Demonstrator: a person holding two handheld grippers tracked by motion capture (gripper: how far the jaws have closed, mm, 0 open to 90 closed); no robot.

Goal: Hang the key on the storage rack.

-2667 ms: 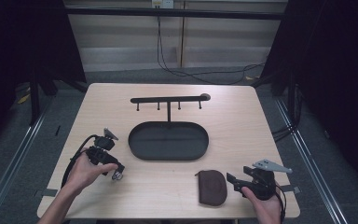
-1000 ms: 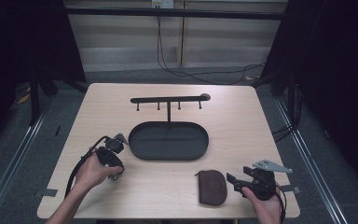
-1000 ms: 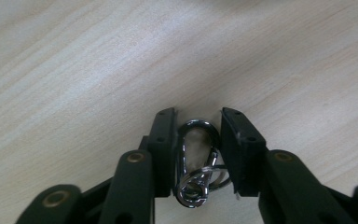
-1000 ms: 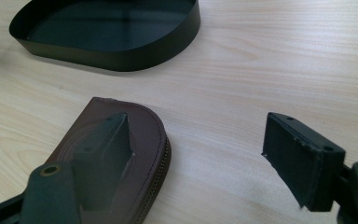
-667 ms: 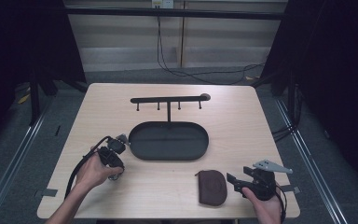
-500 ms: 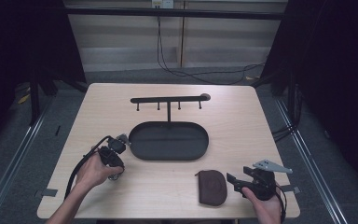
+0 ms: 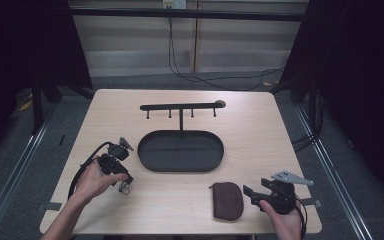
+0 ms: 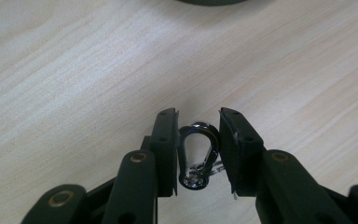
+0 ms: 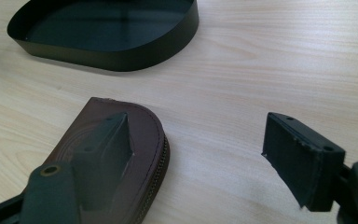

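Note:
A small silver carabiner clip (image 8: 199,126) lies on the pale wooden table (image 7: 260,135), left of a black oval tray (image 7: 145,150). My left gripper (image 8: 198,116) points down at it, and both pads press the clip's sides. In the high view that gripper (image 7: 122,182) is at the front left, held by a hand. A brown zipped pouch (image 7: 227,200) lies at the front right. My right gripper (image 9: 198,123) rests low beside it and stands open. Its left jaw hangs over the pouch (image 9: 142,122) and its right jaw is over bare wood.
Behind the tray stands a black rack with several hooks (image 7: 180,106). The tray's wall (image 9: 121,56) rises just beyond the pouch. Cables trail from both grippers near the table's front edge. Dark curtains and floor rails flank the table.
Since the earliest frame the left hand and gripper have swung a little to the right, toward the tray. Over the last second they barely shift. The right gripper stays put.

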